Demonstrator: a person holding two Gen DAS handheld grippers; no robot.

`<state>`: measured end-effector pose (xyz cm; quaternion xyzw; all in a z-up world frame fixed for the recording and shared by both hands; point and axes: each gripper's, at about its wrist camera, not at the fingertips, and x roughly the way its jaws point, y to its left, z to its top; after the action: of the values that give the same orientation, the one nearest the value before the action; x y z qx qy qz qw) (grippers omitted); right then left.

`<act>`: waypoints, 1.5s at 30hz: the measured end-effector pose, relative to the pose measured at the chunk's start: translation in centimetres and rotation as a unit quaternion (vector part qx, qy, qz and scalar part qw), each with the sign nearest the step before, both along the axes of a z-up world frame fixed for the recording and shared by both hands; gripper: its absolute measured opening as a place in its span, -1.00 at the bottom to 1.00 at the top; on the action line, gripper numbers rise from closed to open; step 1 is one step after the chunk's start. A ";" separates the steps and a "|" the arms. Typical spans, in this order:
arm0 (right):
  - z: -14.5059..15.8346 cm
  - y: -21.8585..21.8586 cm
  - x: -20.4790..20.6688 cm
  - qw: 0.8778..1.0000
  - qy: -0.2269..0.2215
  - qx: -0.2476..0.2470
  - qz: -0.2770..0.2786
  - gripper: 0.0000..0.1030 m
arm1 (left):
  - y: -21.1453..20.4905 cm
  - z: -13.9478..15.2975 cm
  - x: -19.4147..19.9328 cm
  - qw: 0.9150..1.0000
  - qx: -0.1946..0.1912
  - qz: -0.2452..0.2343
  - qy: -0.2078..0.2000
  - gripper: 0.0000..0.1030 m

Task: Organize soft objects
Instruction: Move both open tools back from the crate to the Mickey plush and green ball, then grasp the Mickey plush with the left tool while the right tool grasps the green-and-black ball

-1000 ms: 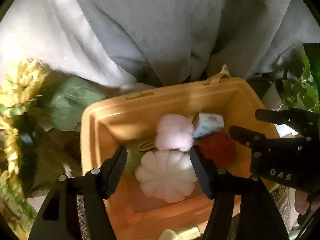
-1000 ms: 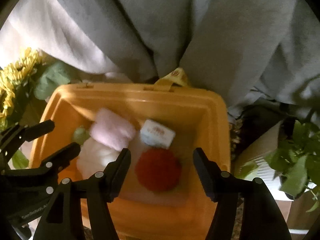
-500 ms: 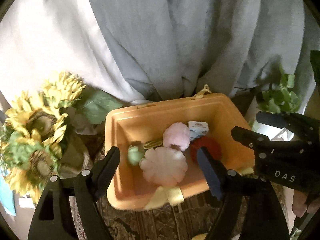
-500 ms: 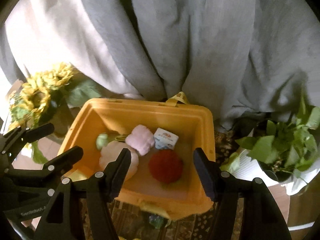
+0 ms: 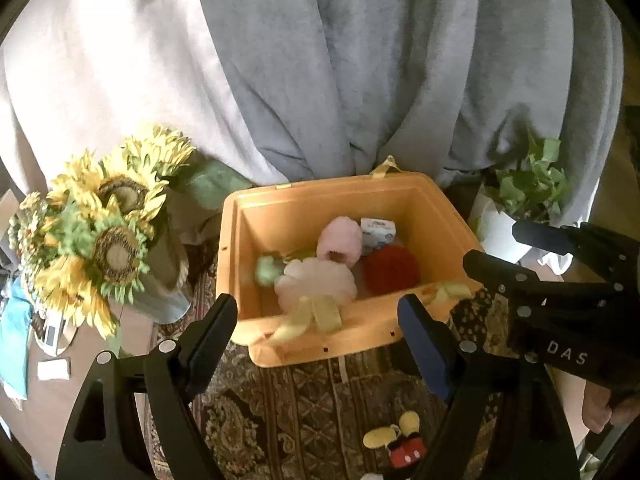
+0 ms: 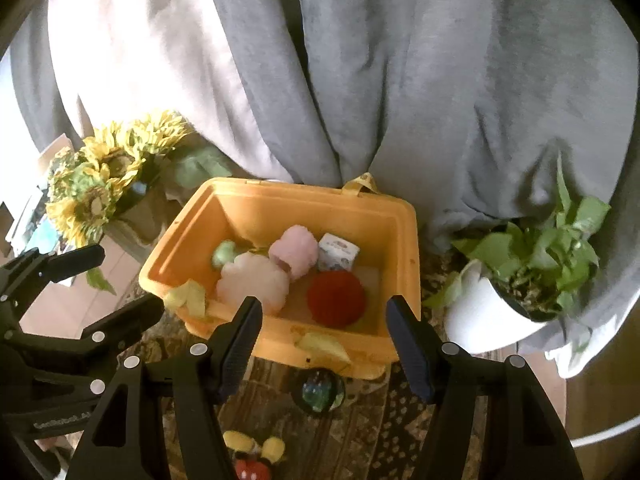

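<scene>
While the left gripper point(image 5: 316, 332) stands wide and holds nothing, the orange box point(image 5: 436, 216) sits on the patterned rug point(image 5: 304, 396), with a white flower-shaped toy point(image 5: 316, 284), a pink toy point(image 5: 340, 236) and a red ball point(image 5: 390, 270) inside. A mouse toy point(image 5: 400, 444) lies on the rug near the gripper.

From the right wrist, the right gripper point(image 6: 322, 344) is also wide and holds nothing; the box point(image 6: 400, 240) stands between sunflowers point(image 6: 100, 176) and a potted plant point(image 6: 540, 256).

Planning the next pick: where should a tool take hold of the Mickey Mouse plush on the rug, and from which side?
Judging from the views, grip the red body of the Mickey Mouse plush, not its yellow shoes. It lies flat on the patterned rug in front of the orange bin, so come straight down, fingers either side of the body. The right tool looks nearest; both are open.
</scene>
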<state>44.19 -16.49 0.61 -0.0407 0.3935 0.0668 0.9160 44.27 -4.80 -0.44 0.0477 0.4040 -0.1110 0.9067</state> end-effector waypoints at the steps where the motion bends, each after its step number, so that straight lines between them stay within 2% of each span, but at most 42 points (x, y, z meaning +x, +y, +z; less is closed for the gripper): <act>1: 0.0 -0.1 -0.4 1.000 -0.001 -0.001 -0.003 0.27 | 0.0 0.0 -0.6 1.000 0.003 0.000 -0.003 0.61; 7: -0.4 -0.3 -3.2 1.000 -0.007 -0.004 -0.011 0.27 | -0.7 -0.4 -3.3 1.000 0.005 -0.017 -0.010 0.61; 12: -0.7 -0.7 -5.1 1.000 -0.013 -0.014 -0.006 0.27 | -1.7 -1.4 -5.2 1.000 0.002 -0.010 0.007 0.61; 24: -3.3 -2.9 -7.6 0.998 -0.002 -0.011 0.068 0.27 | -4.1 -4.7 -9.7 0.997 0.000 0.046 0.054 0.60; 30: -5.6 -3.7 -8.5 0.996 0.012 0.002 0.092 0.27 | -5.3 -7.0 -11.2 0.995 0.009 0.052 0.084 0.60; 37: -8.2 -4.5 -8.2 0.993 0.018 -0.001 0.116 0.27 | -6.2 -10.1 -11.4 0.990 0.010 0.065 0.124 0.59; 45: -10.9 -4.9 -5.6 0.991 0.037 0.027 0.127 0.27 | -6.6 -12.8 -9.6 0.982 0.002 0.090 0.164 0.54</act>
<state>38.57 -21.43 -10.27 -0.0631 0.4168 0.1949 0.8856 34.66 -11.41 -13.28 -0.0054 0.5499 -0.0348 0.8345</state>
